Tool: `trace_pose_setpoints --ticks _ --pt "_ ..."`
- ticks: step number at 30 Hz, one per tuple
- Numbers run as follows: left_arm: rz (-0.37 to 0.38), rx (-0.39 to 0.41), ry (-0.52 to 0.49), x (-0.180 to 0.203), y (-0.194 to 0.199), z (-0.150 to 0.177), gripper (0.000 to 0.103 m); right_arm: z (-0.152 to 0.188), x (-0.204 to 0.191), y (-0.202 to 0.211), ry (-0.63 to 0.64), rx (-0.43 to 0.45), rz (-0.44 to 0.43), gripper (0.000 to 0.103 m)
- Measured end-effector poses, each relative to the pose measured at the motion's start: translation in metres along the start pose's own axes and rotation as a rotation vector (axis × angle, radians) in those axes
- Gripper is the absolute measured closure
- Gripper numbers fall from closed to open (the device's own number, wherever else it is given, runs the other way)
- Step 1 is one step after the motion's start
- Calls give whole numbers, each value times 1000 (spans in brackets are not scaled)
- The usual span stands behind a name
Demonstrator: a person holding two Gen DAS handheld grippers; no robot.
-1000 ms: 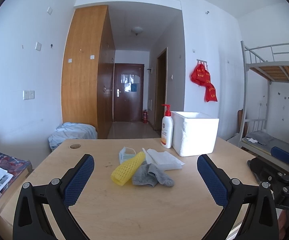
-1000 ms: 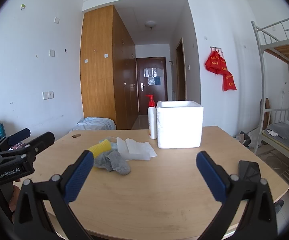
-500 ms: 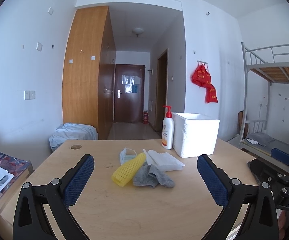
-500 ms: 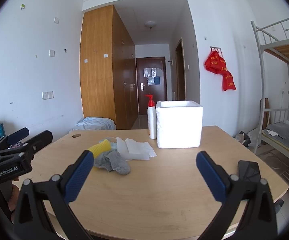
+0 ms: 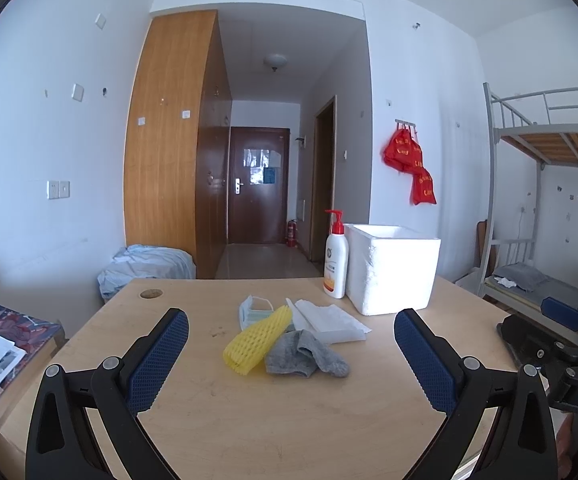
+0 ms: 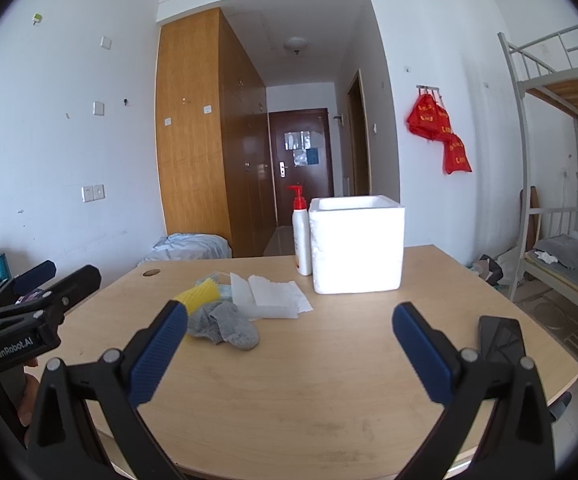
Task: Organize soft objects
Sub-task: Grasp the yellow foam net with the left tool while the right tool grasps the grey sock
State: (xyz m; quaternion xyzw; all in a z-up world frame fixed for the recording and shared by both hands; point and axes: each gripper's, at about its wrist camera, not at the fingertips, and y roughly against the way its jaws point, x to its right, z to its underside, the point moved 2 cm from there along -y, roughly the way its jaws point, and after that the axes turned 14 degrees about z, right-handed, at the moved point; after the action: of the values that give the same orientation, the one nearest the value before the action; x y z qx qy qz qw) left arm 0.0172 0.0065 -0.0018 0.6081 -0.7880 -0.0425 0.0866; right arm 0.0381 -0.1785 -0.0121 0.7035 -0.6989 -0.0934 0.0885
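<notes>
A pile of soft things lies mid-table: a yellow foam net (image 5: 258,338), a grey sock (image 5: 304,354), a light blue face mask (image 5: 254,309) and white tissues (image 5: 329,320). The pile also shows in the right wrist view, with the sock (image 6: 225,324), the net (image 6: 200,296) and the tissues (image 6: 273,298). A white foam box (image 5: 392,274) (image 6: 356,248) stands open-topped behind them. My left gripper (image 5: 291,354) is open and empty, just short of the pile. My right gripper (image 6: 289,346) is open and empty, to the right of the pile.
A pump bottle with a red top (image 5: 335,256) (image 6: 301,236) stands left of the box. A black phone (image 6: 501,338) lies near the table's right edge. The wooden table (image 5: 289,412) has a cable hole (image 5: 150,293) at its far left. A bunk bed (image 6: 561,184) stands to the right.
The left wrist view has shifted very slightly; the pile sits marginally lower and closer. Neither gripper has opened or shut. The objects have not moved.
</notes>
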Motion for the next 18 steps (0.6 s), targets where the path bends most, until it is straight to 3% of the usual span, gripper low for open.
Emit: trace_pose_setpoints --ticks 18 --pt "-15 -90 16 -15 -47 -6 0 -14 -2 -36 -2 -54 -39 0"
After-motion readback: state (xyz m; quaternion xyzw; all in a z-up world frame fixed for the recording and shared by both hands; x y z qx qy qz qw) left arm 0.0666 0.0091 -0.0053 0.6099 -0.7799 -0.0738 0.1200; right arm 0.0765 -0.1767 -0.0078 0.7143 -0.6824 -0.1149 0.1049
